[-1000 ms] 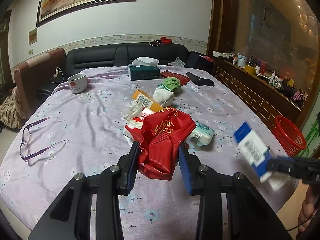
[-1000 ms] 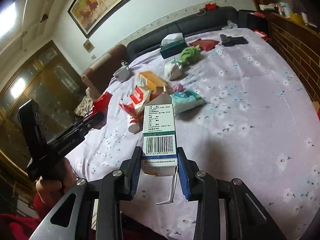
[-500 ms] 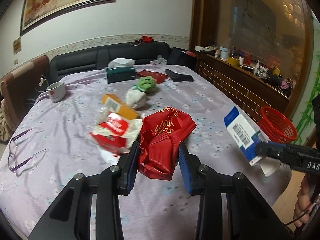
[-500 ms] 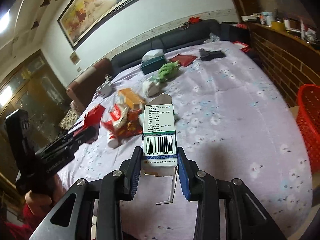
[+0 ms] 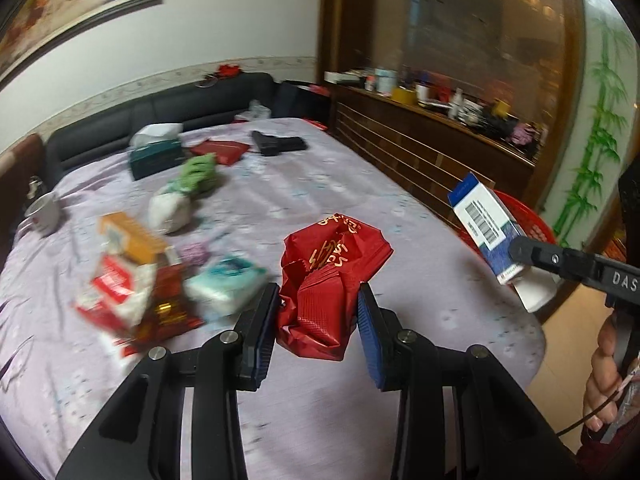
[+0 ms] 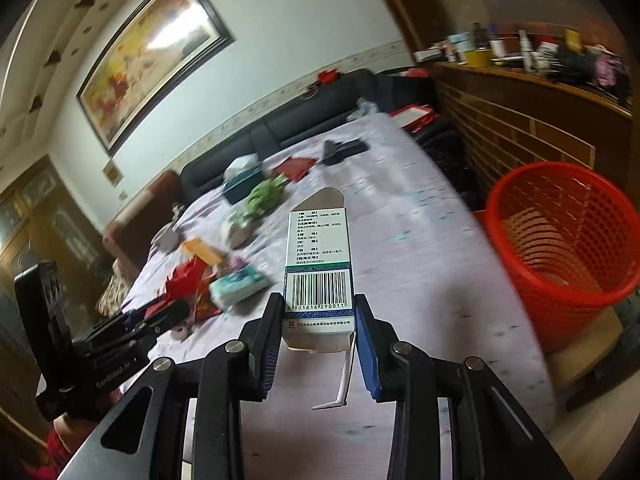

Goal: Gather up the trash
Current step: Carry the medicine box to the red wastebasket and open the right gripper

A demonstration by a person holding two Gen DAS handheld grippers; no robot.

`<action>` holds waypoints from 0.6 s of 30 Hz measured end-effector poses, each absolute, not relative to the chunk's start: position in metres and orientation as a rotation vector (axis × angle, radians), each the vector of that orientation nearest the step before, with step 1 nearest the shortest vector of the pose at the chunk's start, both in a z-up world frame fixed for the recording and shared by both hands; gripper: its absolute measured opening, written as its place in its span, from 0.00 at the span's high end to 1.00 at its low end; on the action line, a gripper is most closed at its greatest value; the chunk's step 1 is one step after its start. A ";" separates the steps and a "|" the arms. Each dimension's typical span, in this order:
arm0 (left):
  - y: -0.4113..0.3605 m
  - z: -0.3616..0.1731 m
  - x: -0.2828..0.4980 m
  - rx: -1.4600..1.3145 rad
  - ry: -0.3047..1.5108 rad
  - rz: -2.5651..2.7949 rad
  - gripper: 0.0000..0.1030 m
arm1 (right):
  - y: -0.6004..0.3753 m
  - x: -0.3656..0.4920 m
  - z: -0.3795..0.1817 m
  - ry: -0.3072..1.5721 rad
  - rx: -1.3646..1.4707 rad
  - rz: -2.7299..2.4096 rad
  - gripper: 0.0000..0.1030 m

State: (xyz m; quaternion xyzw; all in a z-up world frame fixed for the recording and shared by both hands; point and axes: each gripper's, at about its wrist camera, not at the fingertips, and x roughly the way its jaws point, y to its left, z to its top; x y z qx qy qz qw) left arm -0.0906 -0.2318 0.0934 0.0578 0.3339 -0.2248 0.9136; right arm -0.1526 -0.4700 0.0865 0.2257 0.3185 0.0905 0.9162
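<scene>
While the left tongs (image 5: 318, 320) pinch a crumpled red wrapper (image 5: 332, 280) between their blue-padded fingers (image 5: 266, 332), holding it above the lilac flowered surface (image 5: 304, 188), the right tongs (image 6: 318, 332) are pressed onto a white medicine box (image 6: 320, 276), barcode side up, with its top flap open and a loose bottom flap hanging below the fingers. From the left wrist view that same box (image 5: 486, 226) shows at the right edge, tilted and held out past the rim of the surface, in front of the red mesh basket (image 6: 560, 240) that stands on the floor just beside it (only a sliver of its rim shows from the left view). Further trash lies on the cloth to the left of the wrapper: a teal-and-white tissue pack (image 5: 226, 284), a red-and-white packet (image 5: 116, 292) with an orange carton (image 5: 130, 236) behind it, a white wad (image 5: 168, 210) and a green crumpled bag (image 5: 200, 172). Farther back sit a dark green tissue box (image 5: 156, 156), a flat red envelope (image 5: 218, 151), a black pouch (image 5: 278, 143) and, at the left edge, a white mug (image 5: 44, 212). Much of this pile is motion-blurred.
</scene>
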 end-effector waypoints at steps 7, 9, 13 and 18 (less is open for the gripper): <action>-0.305 0.101 -0.079 0.150 0.707 -0.584 0.65 | -0.543 -0.172 0.092 0.592 0.549 0.055 0.64; -0.327 0.104 -0.075 0.145 0.716 -0.628 0.65 | -0.569 -0.182 0.096 0.560 0.563 0.006 0.64; -0.380 0.106 -0.065 0.157 0.734 -0.697 0.64 | -0.614 -0.192 0.096 0.537 0.596 -0.084 0.64; -0.450 0.103 -0.051 0.156 0.778 -0.801 0.64 | -0.662 -0.187 0.090 0.531 0.662 -0.141 0.64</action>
